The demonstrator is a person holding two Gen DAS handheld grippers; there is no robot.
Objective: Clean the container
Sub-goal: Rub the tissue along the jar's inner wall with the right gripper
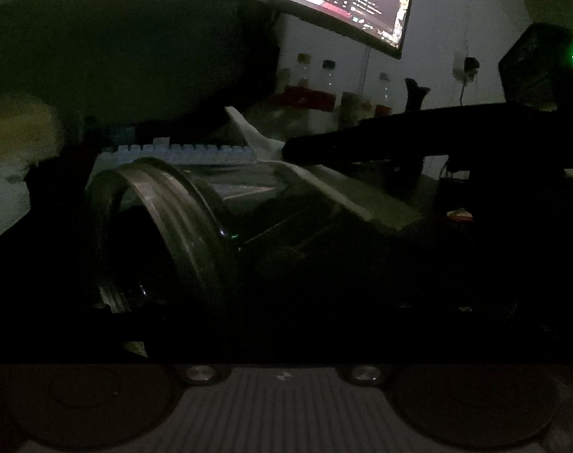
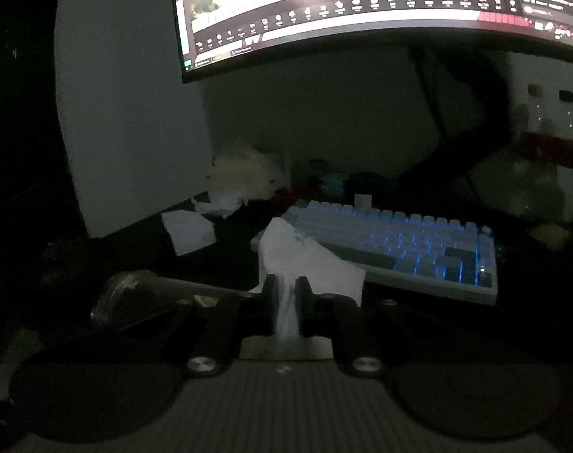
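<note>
Between black pads (image 2: 272, 294), crumpled white tissue (image 2: 305, 260)

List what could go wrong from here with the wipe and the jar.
1. The right tool pinches only a narrow fold of the white tissue; rubbing may tear it or pull it free.
2. The clear jar lies tilted in the left tool's view, whose fingers are lost in the dark, so its hold is uncertain; it might roll or slip.
3. The lit keyboard sits close behind; a slip could knock it.
</note>
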